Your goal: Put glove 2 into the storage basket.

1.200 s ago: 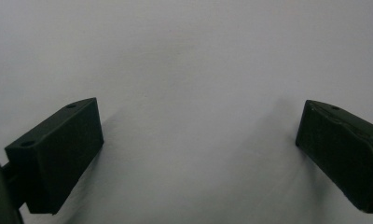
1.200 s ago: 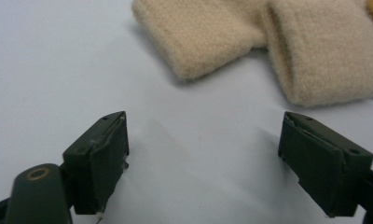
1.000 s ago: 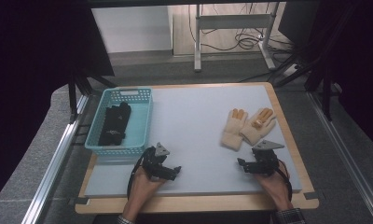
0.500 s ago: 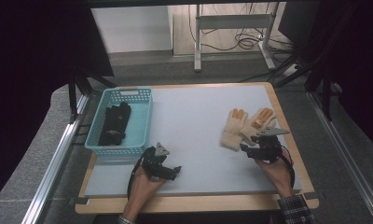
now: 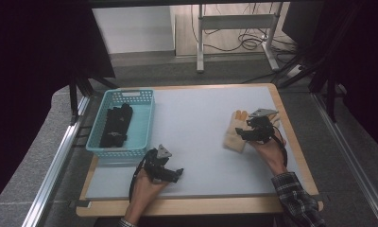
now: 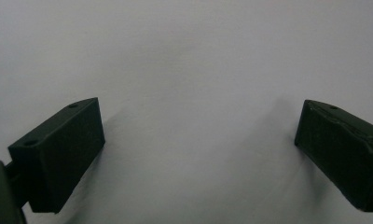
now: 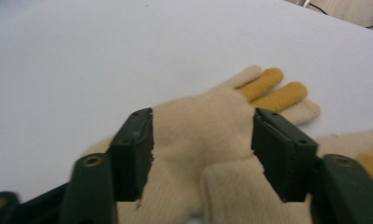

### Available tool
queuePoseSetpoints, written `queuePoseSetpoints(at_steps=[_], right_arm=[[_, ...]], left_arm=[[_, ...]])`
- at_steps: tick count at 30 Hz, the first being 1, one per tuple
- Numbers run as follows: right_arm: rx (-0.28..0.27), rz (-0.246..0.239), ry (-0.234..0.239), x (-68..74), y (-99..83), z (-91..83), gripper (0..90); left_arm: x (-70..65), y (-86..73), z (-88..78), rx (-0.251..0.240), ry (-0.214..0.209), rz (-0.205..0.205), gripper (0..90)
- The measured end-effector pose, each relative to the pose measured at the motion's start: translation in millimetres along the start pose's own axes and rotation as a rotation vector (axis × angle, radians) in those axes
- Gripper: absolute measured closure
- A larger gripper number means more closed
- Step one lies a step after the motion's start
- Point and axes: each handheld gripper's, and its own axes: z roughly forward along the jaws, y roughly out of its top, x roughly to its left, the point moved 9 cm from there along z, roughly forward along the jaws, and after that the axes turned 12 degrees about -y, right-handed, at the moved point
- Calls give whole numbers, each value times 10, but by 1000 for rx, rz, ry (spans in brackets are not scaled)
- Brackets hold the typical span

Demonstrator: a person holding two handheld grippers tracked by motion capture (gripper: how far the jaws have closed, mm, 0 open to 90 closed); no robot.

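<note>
Left gripper (image 5: 170, 174): near the table's front edge, left of middle; jaws wide apart over bare white surface, nothing between them.
Left hand (image 5: 144, 191): comes in over the front edge and grasps that gripper.
Right gripper (image 7: 201, 154): toward the right edge, midway back; jaws parted and just been opening a little, straddling the palm of a cream glove (image 7: 208, 126). The pads stand at the knit's sides; whether they brush it is hard to tell, but they do not pinch it.
Right hand (image 5: 267, 149): in a plaid sleeve, behind the gripper.
Gloves: two cream knitted gloves (image 5: 236, 132) lie flat near the right edge, partly under the gripper; some fingertips are coated mustard yellow, texture soft and fuzzy.
Table (image 5: 201, 118): smooth matte white top, light wooden rim.
Basket (image 5: 144, 120): turquoise plastic lattice, rectangular, by the left edge.
Basket contents: dark gloves (image 5: 115, 125), black and limp, lying lengthwise.
</note>
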Motion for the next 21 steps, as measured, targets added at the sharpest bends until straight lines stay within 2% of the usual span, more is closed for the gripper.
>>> queuePoseSetpoints(at_steps=[4,7,9,10,12,14,17,21], right_arm=[[46,-3,22,50,-8,225,270],[89,-14,8,64,-61,404,241],[115,-2,14,88,-117,513,238],[114,1,11,98,-135,545,264],[108,33,15,110,-142,557,345],[115,40,14,125,-135,531,450],[135,25,8,155,-117,510,491],[120,57,49,205,-45,435,496]], left_arm=[[0,1,1,-1,0,0,15],[-1,1,1,-2,0,0,15],[-1,1,1,-2,1,1,15],[-1,1,1,-2,1,1,15],[-1,0,0,0,2,1,15],[-1,0,1,0,1,1,15],[-1,0,0,0,2,1,15],[0,0,1,0,1,1,15]])
